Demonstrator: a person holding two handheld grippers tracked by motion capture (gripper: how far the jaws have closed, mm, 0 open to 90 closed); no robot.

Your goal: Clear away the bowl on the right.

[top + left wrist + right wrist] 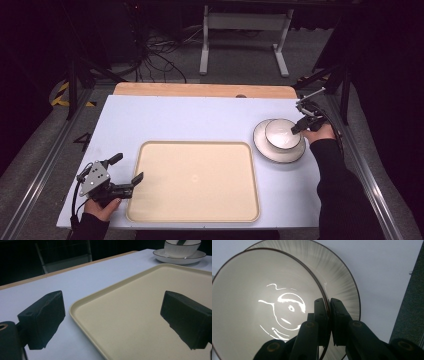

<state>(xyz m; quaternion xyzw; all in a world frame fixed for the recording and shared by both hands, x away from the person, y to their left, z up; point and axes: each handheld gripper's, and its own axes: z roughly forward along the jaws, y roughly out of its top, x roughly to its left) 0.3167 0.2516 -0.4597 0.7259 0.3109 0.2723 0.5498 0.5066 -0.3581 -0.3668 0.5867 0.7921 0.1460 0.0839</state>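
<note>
Nearest the high camera, at about six o'clock on the pale blue table [200,120], lies the cream tray [192,182] — the biggest thing on it. At roughly three o'clock from the tray's centre sits the white plate [260,145], dark-rimmed, with the white bowl [281,135] standing on it. At the tray's eight o'clock corner the left gripper [127,170] hovers just beside the rim; its jaws stand wide apart with nothing between them, one over the table, the other over the tray. At the bowl's three o'clock edge the right gripper [329,315] is clenched on the bowl's rim — one jaw inside the wall, one outside.
</note>
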